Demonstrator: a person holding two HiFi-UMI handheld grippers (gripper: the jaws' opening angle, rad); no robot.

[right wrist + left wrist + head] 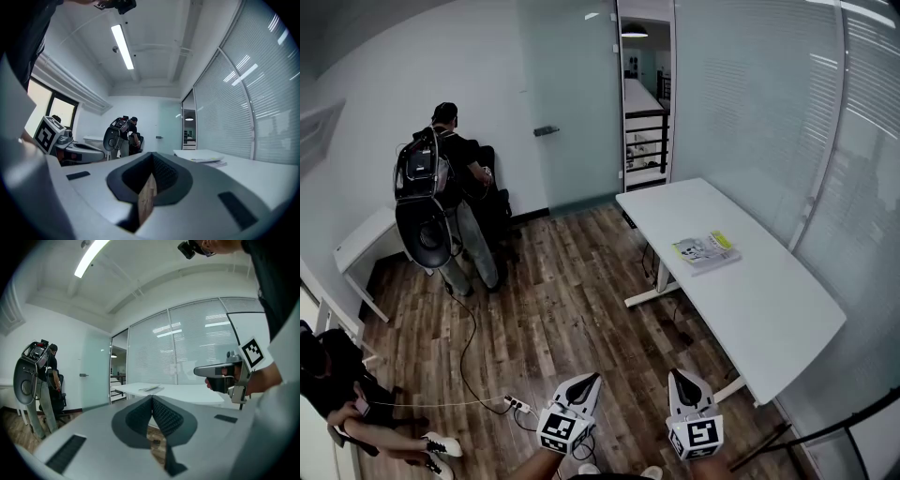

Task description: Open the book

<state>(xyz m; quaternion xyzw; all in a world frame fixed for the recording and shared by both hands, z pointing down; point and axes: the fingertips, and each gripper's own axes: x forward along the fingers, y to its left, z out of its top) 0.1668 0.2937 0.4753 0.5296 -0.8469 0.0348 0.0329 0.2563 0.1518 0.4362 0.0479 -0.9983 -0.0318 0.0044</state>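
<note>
A closed book [706, 251] with a pale cover and a yellow-green patch lies flat on the long white table [769, 300], near its left edge. It also shows far off as a thin slab, the book [151, 388] and the book [207, 160]. My left gripper [589, 381] and right gripper [680, 377] are held low over the wooden floor, well short of the table, both pointing level. The left gripper [152, 397] has its jaws together with nothing between them. On the right gripper [152, 156] the tips meet too, and it holds nothing.
A person with a backpack rig [441, 192] stands at the back left by a small white desk [364, 242]. Another person [337, 389] sits at the lower left. A cable and power strip [517, 405] lie on the floor ahead of my grippers. Glass walls [750, 103] bound the right side.
</note>
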